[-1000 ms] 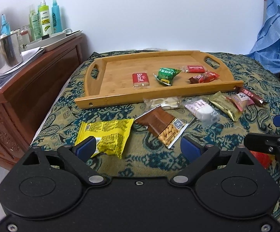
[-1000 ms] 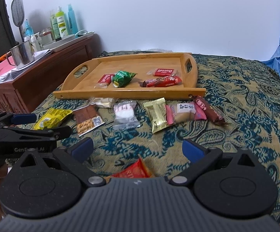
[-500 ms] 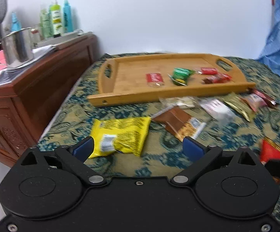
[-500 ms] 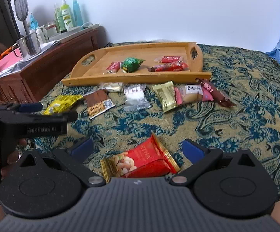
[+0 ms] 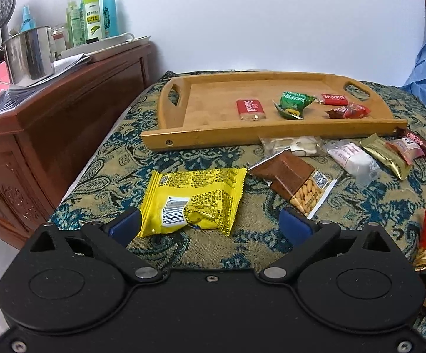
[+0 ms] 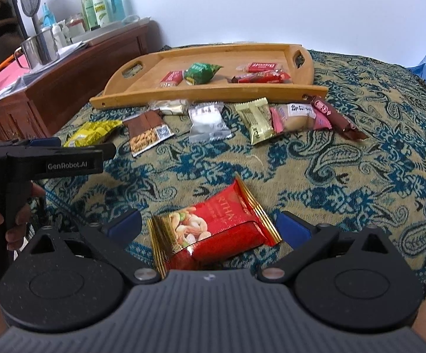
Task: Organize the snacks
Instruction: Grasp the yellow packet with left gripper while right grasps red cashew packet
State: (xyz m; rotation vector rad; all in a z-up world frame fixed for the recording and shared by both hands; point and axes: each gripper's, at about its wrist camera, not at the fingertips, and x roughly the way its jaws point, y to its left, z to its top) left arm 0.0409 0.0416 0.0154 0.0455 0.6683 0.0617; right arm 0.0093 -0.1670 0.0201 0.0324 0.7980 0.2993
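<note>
Two grippers hang low over a paisley cloth [image 6: 345,176], each with its jaws spread wide. The left gripper [image 5: 210,220] has just been opening; a yellow pack [image 5: 195,200] lies flat on the cloth between its blue pads [image 5: 126,225], with the left pad just at the pack's edge and the right pad clear of it — nothing is clamped. The right gripper [image 6: 210,225] stands apart around a red nut pack [image 6: 215,229] that lies on the cloth between its fingers, neither pad pressing it. In the right wrist view the left gripper shows at the left edge, a hand [image 6: 10,211] around its grip.

Beyond the yellow pack lies a brown peanut pack [image 5: 295,181], tilted, near but not touching it. Farther on, a row of snacks runs along the near rim of the tray: a clear pack of pale pieces [image 5: 292,145], a white pack [image 5: 352,158], a gold pack [image 5: 386,157], a pink pack [image 5: 404,148] overlapping the gold one, and a dark brown bar [image 5: 421,144] at the right end.

The wooden tray [image 5: 213,135] sits on the cloth behind them — four snacks lie in it: a red Biscoff [image 5: 249,108], a green pack [image 5: 293,104], a second red Biscoff [image 5: 333,99] and a red-and-brown wrapper [image 5: 349,111].

At far left, a wooden cabinet [image 5: 66,111] carries a steel mug [image 5: 27,56], papers and spray bottles [image 5: 95,17].
</note>
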